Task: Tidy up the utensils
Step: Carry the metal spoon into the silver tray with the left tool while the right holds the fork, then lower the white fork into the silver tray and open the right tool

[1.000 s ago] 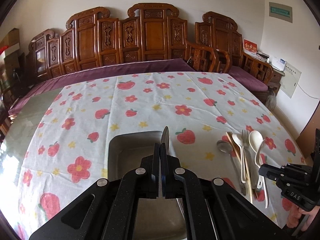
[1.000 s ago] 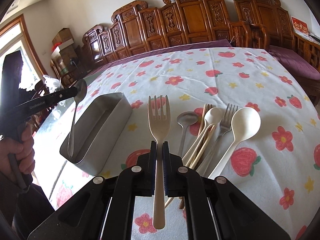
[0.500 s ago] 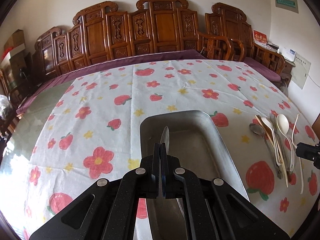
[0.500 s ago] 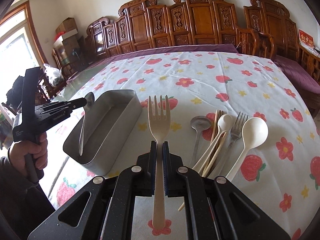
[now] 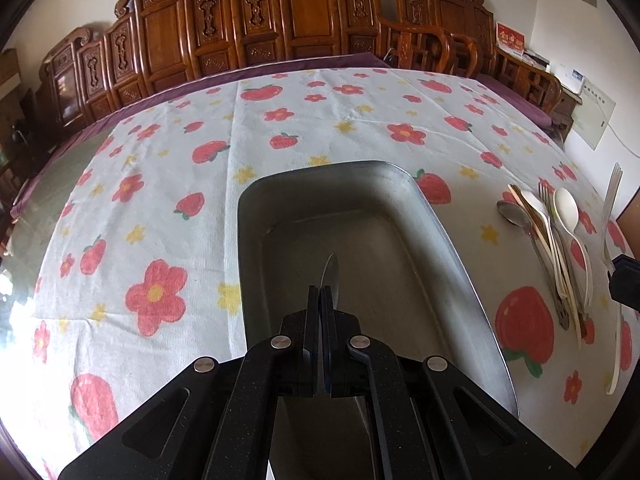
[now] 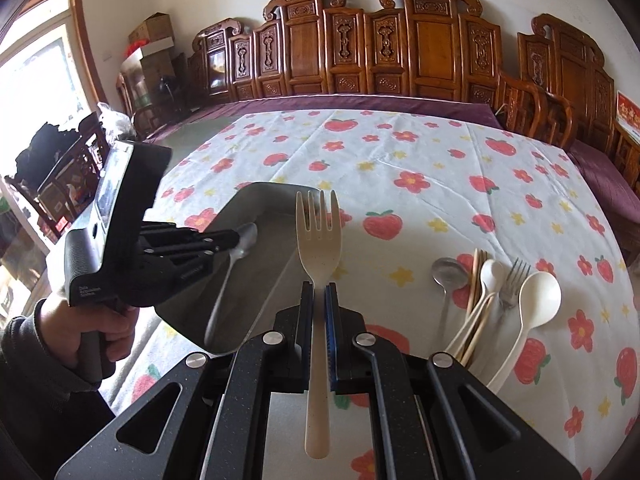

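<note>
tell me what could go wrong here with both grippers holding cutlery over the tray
1. The left gripper pinches the metal spoon by its bowl, handle dangling into the tray; it might slip or clatter.
2. The right gripper with the cream fork is close by, so they could bump.

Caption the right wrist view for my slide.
Right gripper holds a fork; left gripper dangles a spoon over the tray.

Four spoons (image 6: 538, 296), two forks (image 6: 318, 236), one tray (image 5: 452, 248), some chopsticks (image 6: 476, 276).
</note>
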### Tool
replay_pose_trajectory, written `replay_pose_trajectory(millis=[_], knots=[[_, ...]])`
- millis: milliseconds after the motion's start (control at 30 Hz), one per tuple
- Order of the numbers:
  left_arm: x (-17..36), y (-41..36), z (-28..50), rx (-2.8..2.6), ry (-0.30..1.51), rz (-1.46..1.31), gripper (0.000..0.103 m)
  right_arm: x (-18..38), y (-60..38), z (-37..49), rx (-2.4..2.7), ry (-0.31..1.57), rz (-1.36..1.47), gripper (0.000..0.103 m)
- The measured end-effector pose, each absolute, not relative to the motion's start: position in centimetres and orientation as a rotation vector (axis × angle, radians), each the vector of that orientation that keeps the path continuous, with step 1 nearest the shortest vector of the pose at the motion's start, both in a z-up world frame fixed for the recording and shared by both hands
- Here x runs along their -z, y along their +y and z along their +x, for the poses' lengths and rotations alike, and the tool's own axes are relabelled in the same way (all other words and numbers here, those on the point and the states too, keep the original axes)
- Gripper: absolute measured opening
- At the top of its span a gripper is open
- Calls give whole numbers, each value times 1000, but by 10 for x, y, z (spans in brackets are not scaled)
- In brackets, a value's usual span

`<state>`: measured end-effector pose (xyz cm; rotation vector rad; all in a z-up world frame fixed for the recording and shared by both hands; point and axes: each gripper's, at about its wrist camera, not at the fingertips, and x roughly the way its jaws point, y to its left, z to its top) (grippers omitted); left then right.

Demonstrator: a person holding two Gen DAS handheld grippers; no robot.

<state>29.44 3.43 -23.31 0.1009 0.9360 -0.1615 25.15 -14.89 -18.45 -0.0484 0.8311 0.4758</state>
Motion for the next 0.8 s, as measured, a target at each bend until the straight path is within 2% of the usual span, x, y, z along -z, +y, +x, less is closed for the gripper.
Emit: replay_pose_trajectory(millis=[400, 800], knots=[[207, 61, 291, 173, 892, 8, 0, 180, -105, 260, -500, 838, -70, 7], [185, 108, 294, 112, 854, -88, 0, 196, -64, 305, -493, 890, 19, 7]])
